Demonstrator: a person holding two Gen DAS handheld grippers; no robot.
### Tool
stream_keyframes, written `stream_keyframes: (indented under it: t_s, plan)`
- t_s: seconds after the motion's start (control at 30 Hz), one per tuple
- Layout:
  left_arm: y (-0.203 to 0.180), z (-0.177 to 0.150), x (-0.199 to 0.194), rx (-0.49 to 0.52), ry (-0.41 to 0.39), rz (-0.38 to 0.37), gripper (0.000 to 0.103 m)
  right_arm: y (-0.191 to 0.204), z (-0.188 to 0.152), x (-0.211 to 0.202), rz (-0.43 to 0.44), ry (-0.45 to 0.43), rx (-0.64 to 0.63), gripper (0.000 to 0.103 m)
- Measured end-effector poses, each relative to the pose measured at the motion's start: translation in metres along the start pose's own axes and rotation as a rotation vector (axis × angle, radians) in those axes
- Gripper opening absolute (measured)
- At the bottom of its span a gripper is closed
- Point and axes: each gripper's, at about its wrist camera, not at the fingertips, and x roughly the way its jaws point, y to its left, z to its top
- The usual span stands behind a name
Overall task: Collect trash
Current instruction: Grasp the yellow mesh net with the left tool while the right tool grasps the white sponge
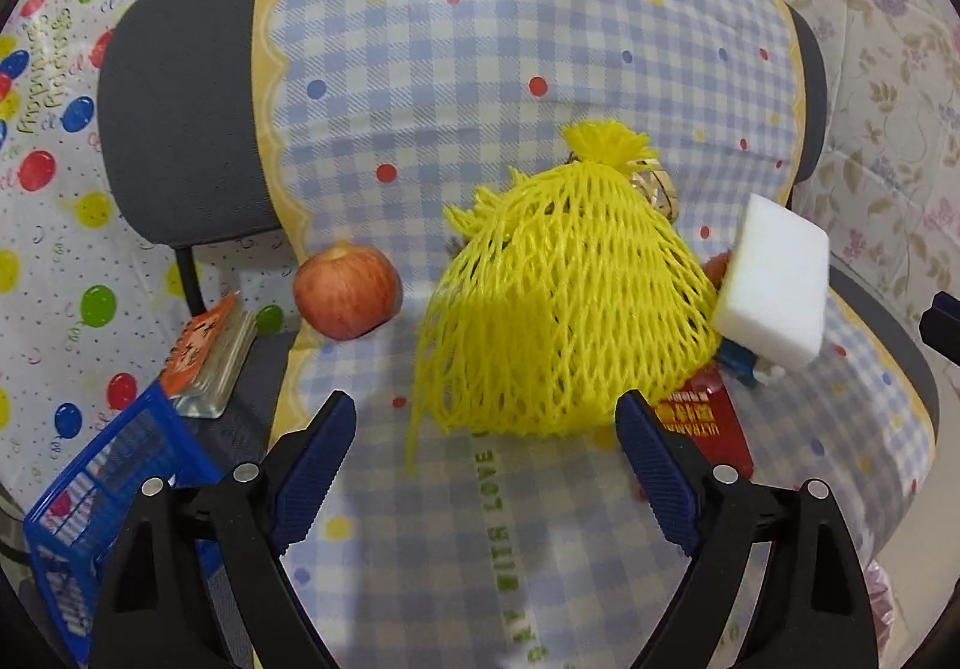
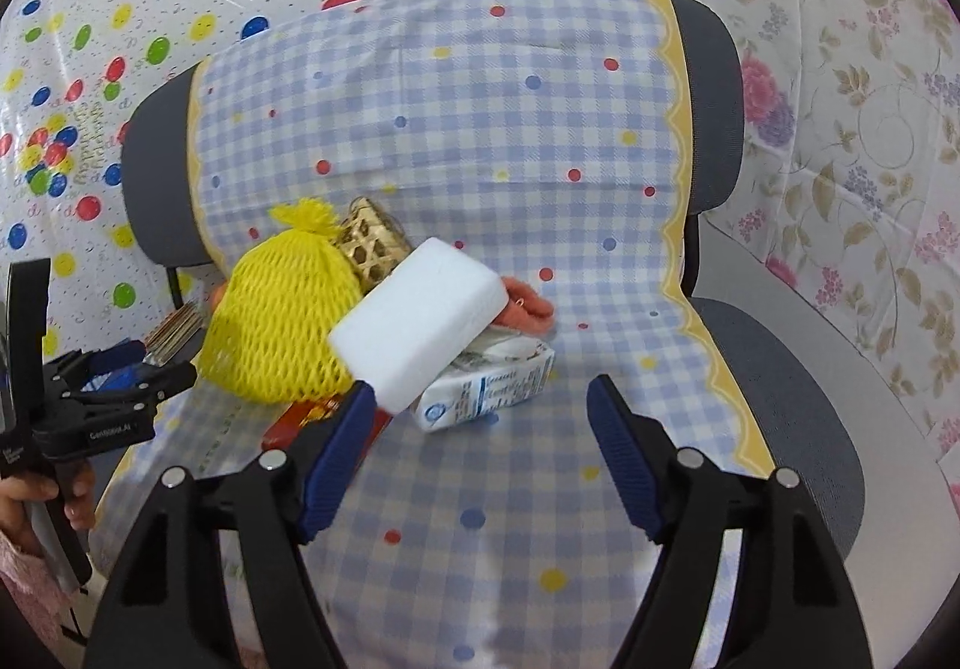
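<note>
A yellow foam fruit net [image 1: 558, 303] [image 2: 273, 333] lies on the chair's checked seat cloth [image 1: 432, 519]. A white foam block [image 1: 774, 285] [image 2: 420, 324] leans on its right side, over a crushed white carton [image 2: 489, 387] and a red packet [image 1: 714, 429] [image 2: 300, 420]. My left gripper [image 1: 486, 417] is open just in front of the net, empty. My right gripper [image 2: 480, 405] is open in front of the foam block and carton, its left finger near the block's corner.
A red apple [image 1: 348, 291] sits left of the net. A blue basket [image 1: 108, 495] and an orange-covered pack [image 1: 207, 363] lie at the seat's left edge. A gold woven object [image 2: 369, 243] and an orange item [image 2: 528, 303] lie behind the pile. Chair back [image 2: 420, 99] rises behind.
</note>
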Motion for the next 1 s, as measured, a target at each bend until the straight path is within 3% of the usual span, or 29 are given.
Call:
stream_keyframes:
  t_s: [0.13,0.23,0.47,0.5,0.53,0.57,0.63,0.7,0.73,0.87,0.9,1.0]
  plan:
    - [0.006,0.01,0.03,-0.014,0.015,-0.022,0.088,0.001,0.008,0.015,0.005,-0.004,0.001,0.06]
    - [0.012,0.014,0.05,-0.037,0.035,-0.083,0.088,0.002,0.01,0.023,0.018,-0.001,-0.005,0.06]
    - [0.017,0.017,0.075,-0.098,0.07,-0.325,0.086,0.0,0.005,0.033,0.026,0.035,-0.009,0.06]
    - [0.016,0.017,0.074,-0.107,0.068,-0.366,0.083,0.0,0.004,0.033,0.025,0.038,-0.011,0.06]
    - [0.015,0.017,0.072,-0.108,0.066,-0.386,0.067,0.001,0.003,0.032,0.023,0.042,-0.013,0.06]
    - [0.012,0.017,0.07,-0.106,0.067,-0.406,0.06,0.001,0.002,0.031,0.024,0.043,-0.015,0.06]
    - [0.004,0.016,0.06,-0.079,0.063,-0.42,0.037,0.002,0.0,0.027,0.024,0.045,-0.021,0.06]
    - [-0.002,0.016,0.044,-0.044,0.039,-0.397,0.018,0.003,-0.001,0.022,0.026,0.042,-0.026,0.06]
    - [-0.004,0.015,0.032,-0.032,0.012,-0.371,0.015,0.004,-0.002,0.019,0.026,0.039,-0.031,0.06]
    - [-0.004,0.017,-0.023,0.006,-0.118,-0.23,0.01,0.006,-0.002,0.008,0.029,0.027,-0.039,0.063]
    - [-0.005,0.016,-0.04,0.015,-0.149,-0.161,0.01,0.006,-0.002,0.006,0.031,0.023,-0.036,0.064]
    - [-0.005,0.014,-0.07,0.005,-0.194,-0.034,0.01,0.006,-0.002,0.004,0.045,0.021,-0.013,0.064]
